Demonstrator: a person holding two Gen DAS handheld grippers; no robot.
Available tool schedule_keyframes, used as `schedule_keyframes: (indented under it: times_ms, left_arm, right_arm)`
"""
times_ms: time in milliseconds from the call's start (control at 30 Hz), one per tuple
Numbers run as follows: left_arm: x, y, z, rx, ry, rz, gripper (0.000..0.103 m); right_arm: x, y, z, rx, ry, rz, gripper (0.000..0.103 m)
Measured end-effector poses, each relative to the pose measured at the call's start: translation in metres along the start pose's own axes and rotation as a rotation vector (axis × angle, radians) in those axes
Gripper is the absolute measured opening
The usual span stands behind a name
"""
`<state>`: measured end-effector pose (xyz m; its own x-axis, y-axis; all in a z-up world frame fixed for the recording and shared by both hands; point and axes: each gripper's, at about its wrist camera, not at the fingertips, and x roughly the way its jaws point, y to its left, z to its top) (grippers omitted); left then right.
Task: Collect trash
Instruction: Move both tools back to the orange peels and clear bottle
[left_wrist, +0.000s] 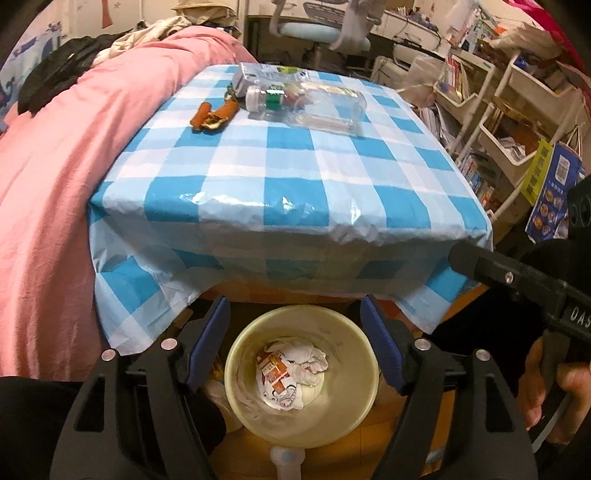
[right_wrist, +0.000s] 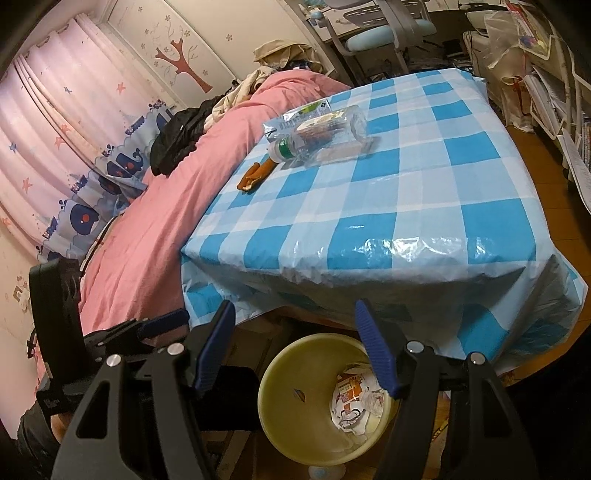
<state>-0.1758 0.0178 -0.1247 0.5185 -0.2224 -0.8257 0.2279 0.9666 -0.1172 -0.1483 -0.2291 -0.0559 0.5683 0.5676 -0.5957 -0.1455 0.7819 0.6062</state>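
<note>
A cream waste bin (left_wrist: 240, 391) stands on the floor below the table's front edge, with crumpled paper and a carton (left_wrist: 291, 373) inside; it also shows in the right wrist view (right_wrist: 280, 406). My left gripper (left_wrist: 295, 325) is open and empty above the bin. My right gripper (right_wrist: 295, 332) is open and empty above the bin too. On the far side of the checked table (left_wrist: 288, 177) lie a clear plastic bottle (left_wrist: 314, 105), a foil wrapper (left_wrist: 266, 72) and orange peel (left_wrist: 212, 116). The bottle (right_wrist: 325, 136) and peel (right_wrist: 256, 173) also show in the right wrist view.
A pink duvet (left_wrist: 55, 177) covers the bed left of the table. White shelves with books (left_wrist: 498, 122) stand on the right. A blue desk chair (left_wrist: 321, 33) is beyond the table. The right gripper's body (left_wrist: 524, 288) is at the right of the left wrist view.
</note>
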Motion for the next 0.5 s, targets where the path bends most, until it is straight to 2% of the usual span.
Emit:
schedule_keyframes:
  times_ms: [233, 500]
  left_arm:
    - [-0.011, 0.013, 0.019, -0.045, -0.094, 0.032, 0.071]
    - [-0.012, 0.040, 0.052, -0.119, -0.144, 0.049, 0.071]
  right_arm:
    - [0.002, 0.002, -0.001, -0.008, 0.005, -0.006, 0.065]
    - [0.007, 0.004, -0.002, -0.020, 0.018, -0.015, 0.065]
